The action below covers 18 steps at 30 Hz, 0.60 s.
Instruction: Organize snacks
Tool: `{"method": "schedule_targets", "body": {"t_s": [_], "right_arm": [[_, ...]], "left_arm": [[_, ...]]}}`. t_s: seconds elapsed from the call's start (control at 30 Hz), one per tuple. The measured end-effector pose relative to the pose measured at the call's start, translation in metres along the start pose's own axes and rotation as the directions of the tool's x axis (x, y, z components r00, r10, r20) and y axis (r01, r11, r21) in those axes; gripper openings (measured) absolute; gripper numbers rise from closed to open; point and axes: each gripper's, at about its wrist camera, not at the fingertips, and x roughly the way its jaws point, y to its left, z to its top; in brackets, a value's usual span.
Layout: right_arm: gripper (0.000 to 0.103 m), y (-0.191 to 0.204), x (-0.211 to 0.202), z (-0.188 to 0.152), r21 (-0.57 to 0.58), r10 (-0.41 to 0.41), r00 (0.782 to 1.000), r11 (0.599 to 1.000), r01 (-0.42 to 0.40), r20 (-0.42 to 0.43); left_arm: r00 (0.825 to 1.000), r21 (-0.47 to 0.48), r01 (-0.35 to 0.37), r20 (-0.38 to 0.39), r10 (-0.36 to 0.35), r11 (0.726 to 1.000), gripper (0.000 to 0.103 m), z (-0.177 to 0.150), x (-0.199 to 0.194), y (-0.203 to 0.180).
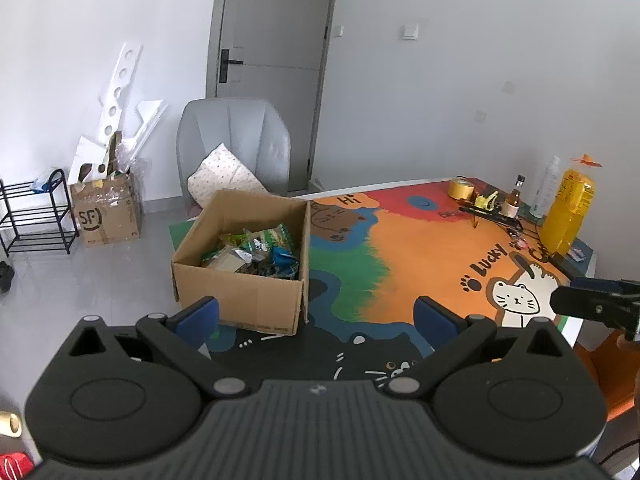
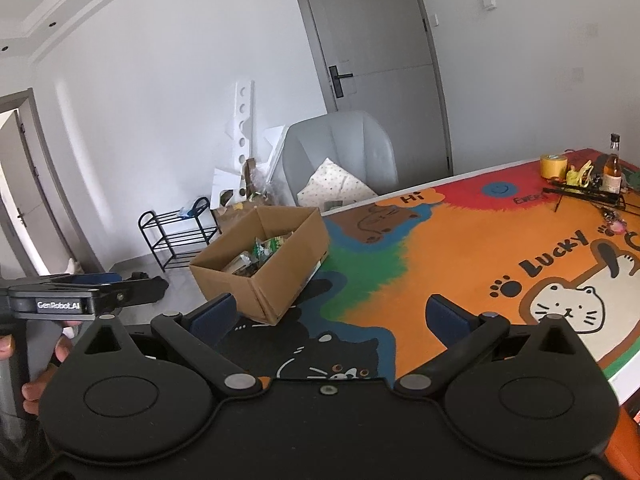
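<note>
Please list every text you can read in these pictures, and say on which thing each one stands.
"Hi": mat
"Lucky": mat
"SF": floor box
"GenRobot.AI": left tongs
Yellow bottle label: too blurred
Print low on the snack box: too small

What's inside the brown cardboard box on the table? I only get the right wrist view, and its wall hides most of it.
Observer: The left wrist view looks down into the brown cardboard box: crinkly snack packets, mostly green and blue.
Operator: Is anything big hiding past my right edge?
Observer: Yes, a tall yellow plastic bottle stands at the far right edge of the colourful tablecloth.
Operator: Is the other gripper holding something?
Observer: No, the left gripper is open, with nothing between its blue pads.
</note>
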Motion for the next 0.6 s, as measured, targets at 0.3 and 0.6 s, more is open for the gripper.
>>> {"method": "schedule_targets", "body": {"t_s": [0.3, 0.6], "right_arm": [[0.103, 0.0002, 0.0011, -0.0009, 0.012, -0.004, 1.0, 1.0, 0.004, -0.008], [0.103, -0.002, 0.001, 0.001, 0.021, -0.012, 1.0, 1.0, 0.013, -0.017]], "left_arm": [[1.0, 0.011, 0.006, -0.016, -0.005, 1.0, 0.103, -0.0003, 0.0022, -0.0009], [1.0, 0.015, 0.007, -0.02, -0.007, 1.0, 0.103, 0.0005, 0.0037, -0.0013]]}}
